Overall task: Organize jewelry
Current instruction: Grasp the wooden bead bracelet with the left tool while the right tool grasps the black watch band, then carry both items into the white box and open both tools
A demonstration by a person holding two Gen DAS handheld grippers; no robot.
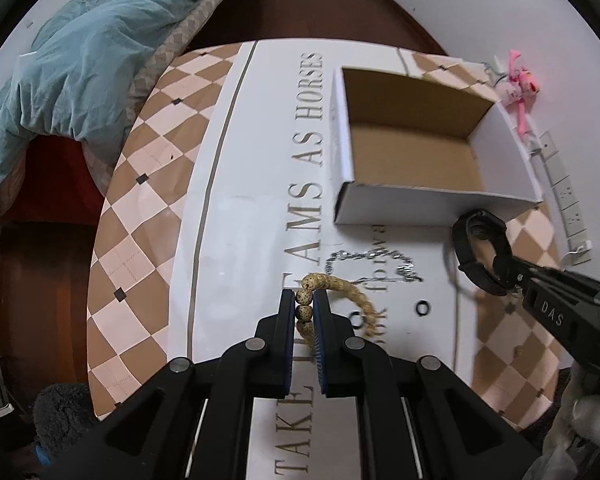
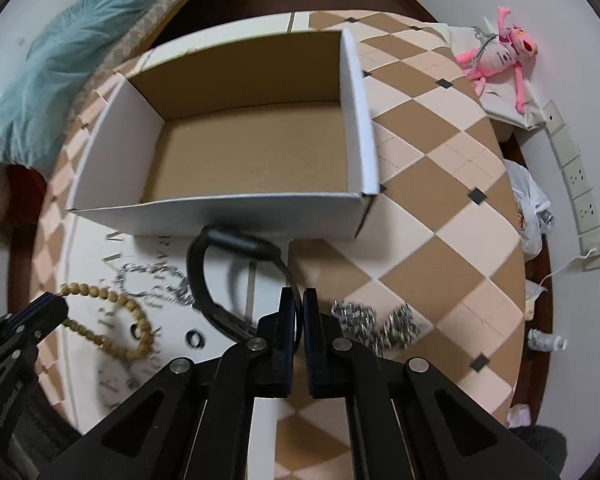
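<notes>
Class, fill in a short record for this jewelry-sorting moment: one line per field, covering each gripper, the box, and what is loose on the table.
left gripper: shut on bead bracelet
right gripper: shut on black watch
box: open, nothing visible inside
silver chain: loose on table, left of watch
metal pile: on table, right of right gripper
black rings: two, flat on table near beads
table: checkered cloth

Left gripper [image 1: 305, 300] at bottom centre is clamped on a tan speckled wooden bead bracelet [image 1: 340, 292]. At the right edge, the right gripper [image 1: 502, 266] pinches a black looped watch band [image 1: 470, 254], just below the open white cardboard box [image 1: 416, 204].
</notes>
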